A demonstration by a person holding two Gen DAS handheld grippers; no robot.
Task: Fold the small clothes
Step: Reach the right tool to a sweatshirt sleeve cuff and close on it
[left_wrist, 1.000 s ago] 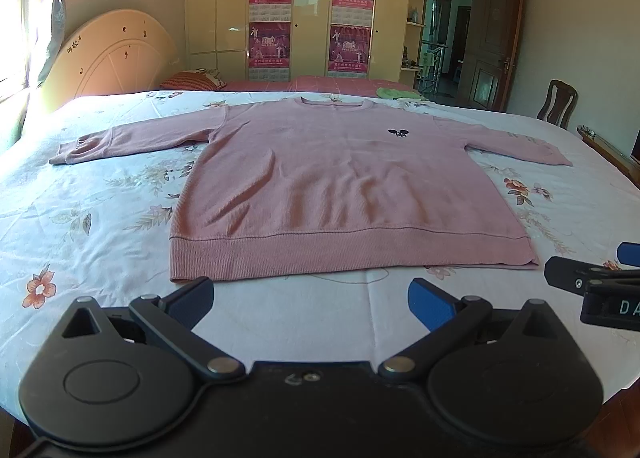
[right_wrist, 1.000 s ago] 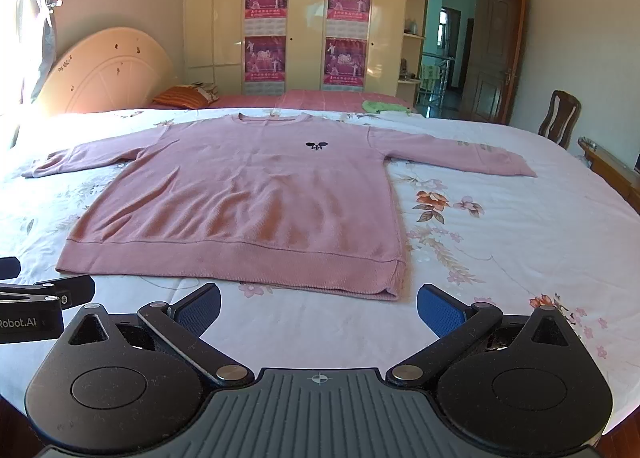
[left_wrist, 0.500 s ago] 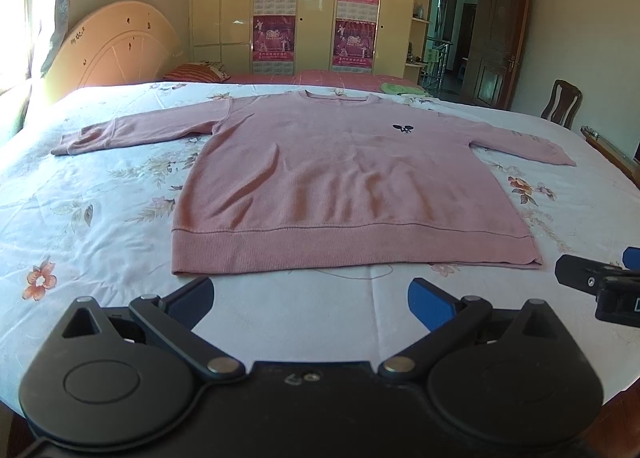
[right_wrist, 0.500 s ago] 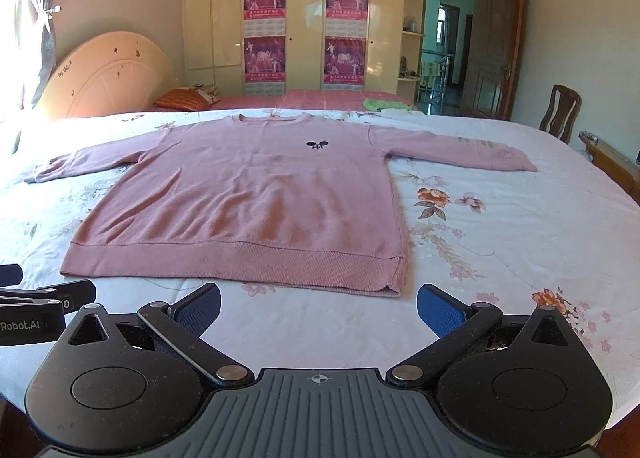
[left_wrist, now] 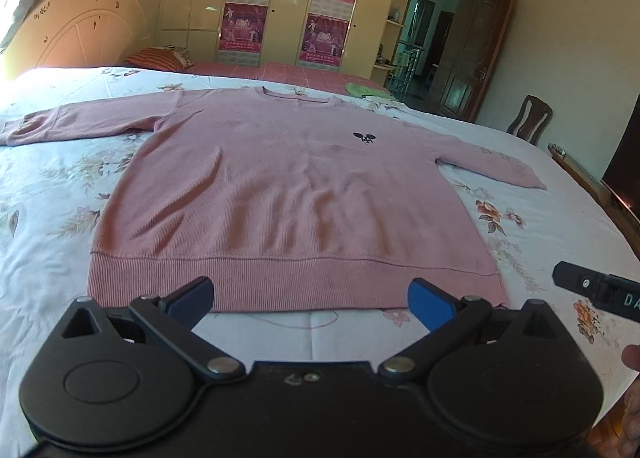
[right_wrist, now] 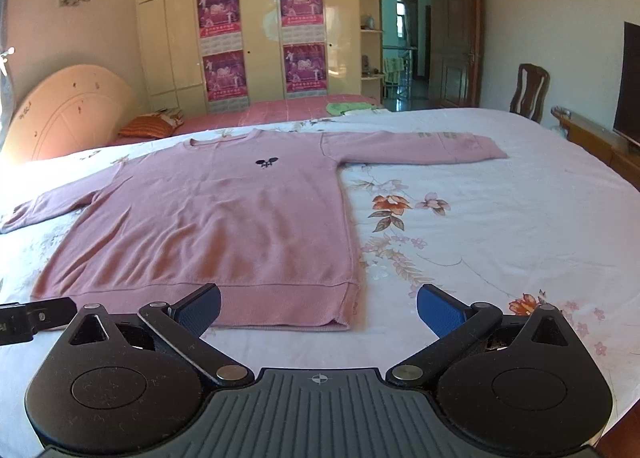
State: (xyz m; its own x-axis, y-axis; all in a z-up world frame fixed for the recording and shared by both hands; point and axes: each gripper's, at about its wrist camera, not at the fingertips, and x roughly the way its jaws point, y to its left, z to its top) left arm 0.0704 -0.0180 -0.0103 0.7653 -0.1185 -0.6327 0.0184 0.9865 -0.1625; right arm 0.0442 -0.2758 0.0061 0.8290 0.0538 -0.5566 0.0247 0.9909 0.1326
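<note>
A pink long-sleeved sweater (left_wrist: pixel 288 193) lies flat on the floral bedsheet, face up, sleeves spread to both sides, with a small dark emblem on the chest. My left gripper (left_wrist: pixel 310 300) hovers open just in front of the ribbed hem, its blue pads either side of the hem's middle. The sweater (right_wrist: pixel 224 221) fills the left half of the right wrist view. There my right gripper (right_wrist: pixel 318 308) is open over the hem's right corner. Neither gripper holds anything.
The bed (right_wrist: pixel 500 217) stretches wide to the right of the sweater. A striped pillow (left_wrist: pixel 158 57) and a green cloth (left_wrist: pixel 366 90) lie at the far end. A wooden chair (right_wrist: pixel 528 91), a dark screen (right_wrist: pixel 632 81) and a wooden rail stand on the right.
Both grippers have moved forward toward the sweater's hem and tilted; the hem now sits between their pads in view. The sweater itself has not moved.
</note>
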